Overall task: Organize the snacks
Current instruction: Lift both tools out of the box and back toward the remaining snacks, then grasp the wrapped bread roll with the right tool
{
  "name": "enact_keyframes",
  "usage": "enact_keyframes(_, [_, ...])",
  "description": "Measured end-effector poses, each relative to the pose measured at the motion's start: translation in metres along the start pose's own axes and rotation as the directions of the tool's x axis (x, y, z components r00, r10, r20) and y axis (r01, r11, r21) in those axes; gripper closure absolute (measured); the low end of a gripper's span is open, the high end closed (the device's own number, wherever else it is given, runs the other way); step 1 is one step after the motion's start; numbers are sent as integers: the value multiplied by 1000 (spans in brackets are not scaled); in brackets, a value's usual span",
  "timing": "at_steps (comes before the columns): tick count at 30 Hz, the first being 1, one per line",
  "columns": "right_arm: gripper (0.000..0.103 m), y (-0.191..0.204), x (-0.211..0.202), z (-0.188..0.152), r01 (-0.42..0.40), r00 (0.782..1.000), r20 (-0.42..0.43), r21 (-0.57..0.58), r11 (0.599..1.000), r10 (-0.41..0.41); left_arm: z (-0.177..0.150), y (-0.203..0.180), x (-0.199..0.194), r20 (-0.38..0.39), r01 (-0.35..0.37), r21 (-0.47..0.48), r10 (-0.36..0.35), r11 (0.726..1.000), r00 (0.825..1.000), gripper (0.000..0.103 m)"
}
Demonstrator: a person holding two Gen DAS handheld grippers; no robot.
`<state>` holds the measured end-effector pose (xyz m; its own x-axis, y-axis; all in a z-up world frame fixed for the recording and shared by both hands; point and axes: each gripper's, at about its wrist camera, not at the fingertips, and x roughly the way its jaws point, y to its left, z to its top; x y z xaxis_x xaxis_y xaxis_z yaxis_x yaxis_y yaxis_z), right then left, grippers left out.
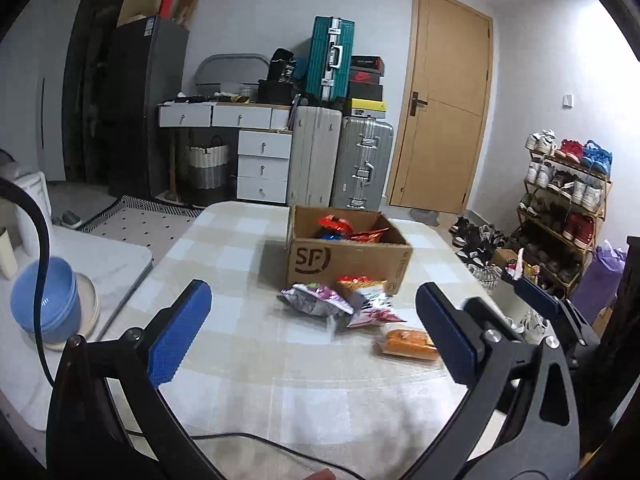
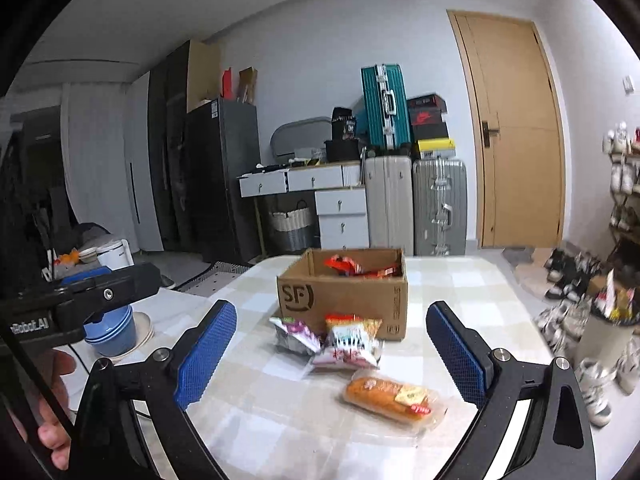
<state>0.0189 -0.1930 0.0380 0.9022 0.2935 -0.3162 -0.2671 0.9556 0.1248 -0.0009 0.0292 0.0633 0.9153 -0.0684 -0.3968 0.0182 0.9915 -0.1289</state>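
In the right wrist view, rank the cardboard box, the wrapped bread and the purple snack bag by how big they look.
1. Cardboard box, clearly the largest.
2. Wrapped bread.
3. Purple snack bag, partly hidden by the red and white packet.

The bread lies nearer the camera, so its lead over the bag is unsure.

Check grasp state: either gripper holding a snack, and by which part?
Nothing is held. The left gripper and right gripper are both open and empty, above the table; the snack packets lie in front of the cardboard box.
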Motion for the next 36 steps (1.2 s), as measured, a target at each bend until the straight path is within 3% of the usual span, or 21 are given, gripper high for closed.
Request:
enact_keyframes(4, [5, -18, 19, -16, -28, 997, -73, 56, 998, 32, -22, 10, 37, -9, 40, -16, -40, 999, 999, 1])
enact_keyframes(10, [5, -31, 37, -24, -10, 991, -132, 34, 999, 15, -23, 6, 83, -70, 20, -4, -20, 1000, 997, 1])
enact_keyframes(19, [5, -41, 62, -30, -103, 960, -253, 67, 992, 117, -32, -9, 110, -144, 34, 29, -29, 999, 989, 1])
enact_keyframes(24, [5, -46, 65, -33, -110, 953, -275, 66, 992, 124, -36, -4, 126, -184, 39, -20, -42, 999, 982, 1])
enact_keyframes(28, [5, -49, 78, -38, -71, 943, -325, 23, 997, 75, -34, 1, 135, -193, 28, -61, -39, 998, 980, 1])
enact_keyframes(36, [5, -71, 130, -60, -33, 867, -498, -3, 999, 27, -28, 1, 162, -226, 50, -71, -65, 996, 972, 1])
